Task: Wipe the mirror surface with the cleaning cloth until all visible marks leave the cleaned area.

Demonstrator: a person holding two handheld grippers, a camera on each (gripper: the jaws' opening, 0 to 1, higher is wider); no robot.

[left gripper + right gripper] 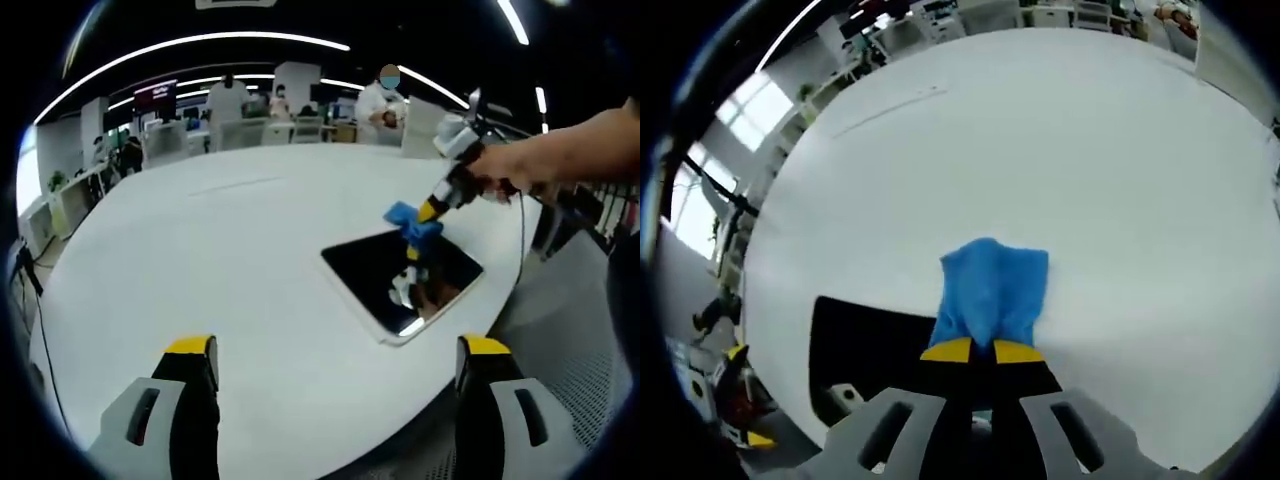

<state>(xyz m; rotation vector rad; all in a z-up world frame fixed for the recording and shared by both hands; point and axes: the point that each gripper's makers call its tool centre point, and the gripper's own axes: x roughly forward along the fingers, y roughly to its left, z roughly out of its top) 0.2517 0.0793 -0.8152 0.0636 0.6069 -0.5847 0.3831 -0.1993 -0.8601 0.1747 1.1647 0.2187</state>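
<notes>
While people stand beyond the white table (200,250), the right gripper (983,350) pinches a blue cloth (992,290) at the mirror (400,275) edge; the left gripper (335,365) hovers, jaws wide.

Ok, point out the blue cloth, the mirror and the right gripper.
blue cloth (992,290): right gripper view, middle of the bunched fabric.
mirror (395,275): left gripper view, dark glass near its centre.
right gripper (983,351): right gripper view, between its yellow tips, shut on the cloth.

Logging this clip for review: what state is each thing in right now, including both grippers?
Cleaning cloth: bunched, clamped in the right gripper, at the mirror's edge.
Mirror: flat on the white table, dark, reflecting the gripper.
Right gripper: shut on the cloth.
Left gripper: open, empty, above the table.
</notes>
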